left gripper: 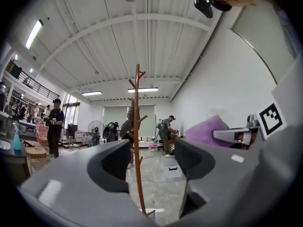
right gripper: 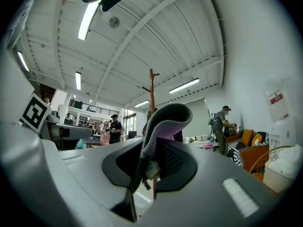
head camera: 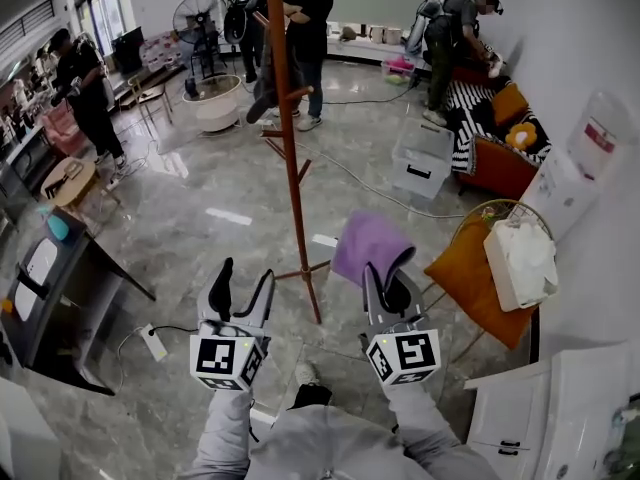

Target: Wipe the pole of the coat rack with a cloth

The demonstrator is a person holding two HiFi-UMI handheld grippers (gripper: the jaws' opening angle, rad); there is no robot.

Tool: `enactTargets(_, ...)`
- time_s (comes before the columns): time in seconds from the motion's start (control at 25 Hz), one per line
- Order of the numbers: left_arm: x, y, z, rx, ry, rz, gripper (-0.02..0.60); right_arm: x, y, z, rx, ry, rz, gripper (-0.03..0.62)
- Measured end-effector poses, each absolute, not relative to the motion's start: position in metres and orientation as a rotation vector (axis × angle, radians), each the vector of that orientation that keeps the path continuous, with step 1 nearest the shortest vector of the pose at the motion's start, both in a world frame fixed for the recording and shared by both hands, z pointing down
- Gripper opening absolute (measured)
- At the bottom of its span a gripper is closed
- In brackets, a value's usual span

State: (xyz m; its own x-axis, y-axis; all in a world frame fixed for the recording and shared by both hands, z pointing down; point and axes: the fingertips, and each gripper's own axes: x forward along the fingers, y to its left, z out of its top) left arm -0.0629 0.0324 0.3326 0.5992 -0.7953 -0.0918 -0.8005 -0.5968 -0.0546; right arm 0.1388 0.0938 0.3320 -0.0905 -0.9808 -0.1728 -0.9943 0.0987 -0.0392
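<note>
The brown wooden coat rack (head camera: pixel 288 143) stands on the floor ahead of me, its pole (left gripper: pixel 138 145) upright with short pegs. My right gripper (head camera: pixel 388 286) is shut on a purple cloth (head camera: pixel 369 244), which drapes over its jaws just right of the rack's base. In the right gripper view the cloth (right gripper: pixel 163 125) folds up between the jaws and hides part of the pole (right gripper: pixel 151 86). To the left of the base, my left gripper (head camera: pixel 242 290) stands open and holds nothing; the pole shows between its jaws (left gripper: pixel 150 162) at a distance.
An orange chair (head camera: pixel 482 273) with a white bag (head camera: pixel 522 258) stands at my right, a dark table (head camera: pixel 60 278) at my left. A clear plastic box (head camera: pixel 422 158), a fan (head camera: pixel 203 28) and a sofa (head camera: pixel 495 138) lie farther off. Several people stand around the room.
</note>
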Motion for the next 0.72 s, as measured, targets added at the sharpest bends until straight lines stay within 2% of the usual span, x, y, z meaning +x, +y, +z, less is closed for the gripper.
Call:
enactTargets(0.36,-0.037,-0.056,0.335,-2.715,1.385,0.154,0.318,0.165,0.004,0.322,-1.979,2.24,0.198,0.052)
enactTargets(0.72,-0.053,-0.158,0.328,-2.696,1.39,0.177,0.318,0.178,-0.106,0.267,-2.011,2.163,0.353,0.052)
